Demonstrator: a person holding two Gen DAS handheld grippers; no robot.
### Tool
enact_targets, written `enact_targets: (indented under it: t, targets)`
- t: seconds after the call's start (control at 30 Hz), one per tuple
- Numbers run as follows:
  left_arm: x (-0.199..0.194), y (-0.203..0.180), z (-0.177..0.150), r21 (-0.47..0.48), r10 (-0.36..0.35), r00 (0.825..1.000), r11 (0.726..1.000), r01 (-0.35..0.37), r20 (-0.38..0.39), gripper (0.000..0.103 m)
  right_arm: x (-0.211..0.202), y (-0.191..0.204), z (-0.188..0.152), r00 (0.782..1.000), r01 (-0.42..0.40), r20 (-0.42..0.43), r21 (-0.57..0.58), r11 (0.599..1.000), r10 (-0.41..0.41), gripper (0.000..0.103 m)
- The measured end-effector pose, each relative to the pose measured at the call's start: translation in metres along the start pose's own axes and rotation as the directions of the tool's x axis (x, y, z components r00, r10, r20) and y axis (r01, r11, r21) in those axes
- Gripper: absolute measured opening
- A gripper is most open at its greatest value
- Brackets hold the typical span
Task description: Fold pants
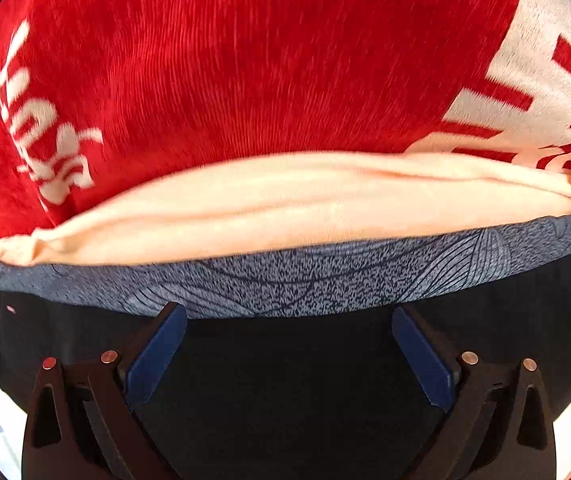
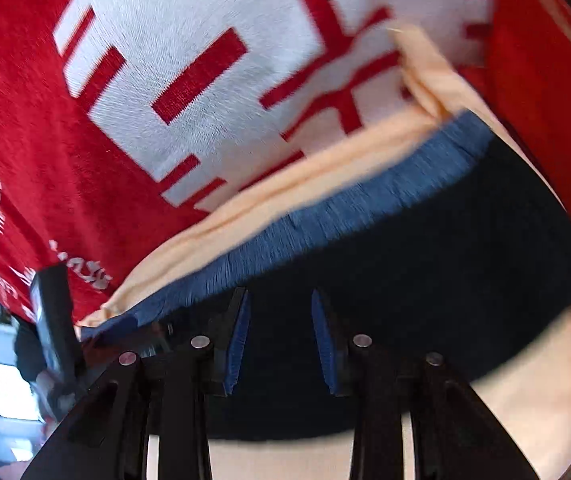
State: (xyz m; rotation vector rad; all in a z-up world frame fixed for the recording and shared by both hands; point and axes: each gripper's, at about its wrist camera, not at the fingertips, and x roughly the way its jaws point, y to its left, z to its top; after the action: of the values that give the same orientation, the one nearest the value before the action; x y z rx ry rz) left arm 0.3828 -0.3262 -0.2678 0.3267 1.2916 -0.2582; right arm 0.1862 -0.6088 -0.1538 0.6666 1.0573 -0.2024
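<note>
The pants (image 1: 285,360) are black with a grey-blue patterned waistband (image 1: 285,284). They lie on a folded peach cloth (image 1: 285,208) over a red and white blanket (image 1: 245,60). My left gripper (image 1: 288,320) is open, its blue pads (image 1: 157,352) wide apart over the black fabric just short of the waistband. In the right wrist view the pants (image 2: 445,260) and blurred waistband (image 2: 345,208) run diagonally. My right gripper (image 2: 281,304) is open with a narrower gap, over the black fabric and holding nothing. The other gripper (image 2: 51,312) shows at the left edge.
The red blanket with white lettering (image 2: 205,80) covers the surface beyond the pants. Peach cloth (image 2: 545,400) extends under and to the right of the pants. A bright room background (image 2: 1,380) shows at the lower left.
</note>
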Motion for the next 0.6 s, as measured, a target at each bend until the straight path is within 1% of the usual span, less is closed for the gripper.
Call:
enact_targets:
  t: [0.1,0.13,0.2,0.23,0.3,0.33,0.37,0.4,0.43,0.47,0.5,0.57,0.6]
  targets:
    - [0.001,0.001,-0.004,-0.033,-0.021,1.000,0.999,0.022,0.011,0.103,0.024,0.000,0.014,0.998,0.059,-0.033,-0.058,0.997,-0.061,0.035]
    - [0.001,0.001,-0.005,-0.039,-0.024,1.000,0.999,0.025,0.011,0.103,0.029,-0.002,0.018,0.996,0.075,-0.039,-0.072,0.995,-0.078,0.033]
    - [0.001,-0.002,-0.005,-0.035,-0.020,1.000,0.999,0.020,0.014,0.103,0.031,-0.010,0.028,0.995,0.097,-0.015,-0.071,0.993,-0.098,0.030]
    - [0.000,-0.004,-0.005,-0.027,-0.015,1.000,1.000,0.015,0.018,0.103,0.029,-0.013,0.036,0.988,0.156,0.012,-0.071,0.985,-0.155,0.030]
    - [-0.001,-0.009,-0.009,-0.016,-0.008,1.000,1.000,0.009,0.028,0.103,0.026,-0.023,0.046,0.973,0.230,0.038,-0.041,0.972,-0.229,0.030]
    - [-0.002,-0.010,-0.010,-0.017,-0.009,1.000,1.000,0.009,0.029,0.103,0.023,-0.030,0.051,0.968,0.247,0.039,-0.008,0.969,-0.247,0.030]
    - [-0.003,-0.011,-0.011,-0.021,-0.011,1.000,1.000,0.011,0.026,0.103,0.020,-0.032,0.053,0.969,0.244,0.040,0.007,0.970,-0.244,0.030]
    - [-0.003,-0.011,-0.011,-0.026,-0.013,1.000,1.000,0.014,0.023,0.103,0.014,-0.032,0.052,0.970,0.237,0.045,0.012,0.971,-0.238,0.031]
    - [-0.003,-0.011,-0.011,-0.028,-0.015,1.000,0.999,0.015,0.020,0.103,0.006,-0.028,0.048,0.971,0.235,0.048,-0.001,0.972,-0.235,0.034]
    - [-0.003,-0.011,-0.011,-0.028,-0.014,1.000,1.000,0.014,0.019,0.103,0.000,-0.025,0.040,0.974,0.224,0.043,-0.018,0.974,-0.223,0.034]
    - [-0.005,-0.011,-0.013,-0.027,-0.012,1.000,1.000,0.013,0.021,0.103,-0.004,-0.022,0.032,0.978,0.206,0.033,-0.044,0.977,-0.205,0.034]
    - [-0.006,-0.012,-0.014,-0.023,-0.010,1.000,1.000,0.011,0.026,0.103,-0.011,-0.015,0.007,0.979,0.205,0.012,-0.075,0.976,-0.205,0.037]
    - [-0.006,-0.013,-0.015,-0.022,-0.011,1.000,1.000,0.012,0.028,0.103,-0.012,-0.013,-0.004,0.976,0.216,0.005,-0.090,0.972,-0.216,0.042]
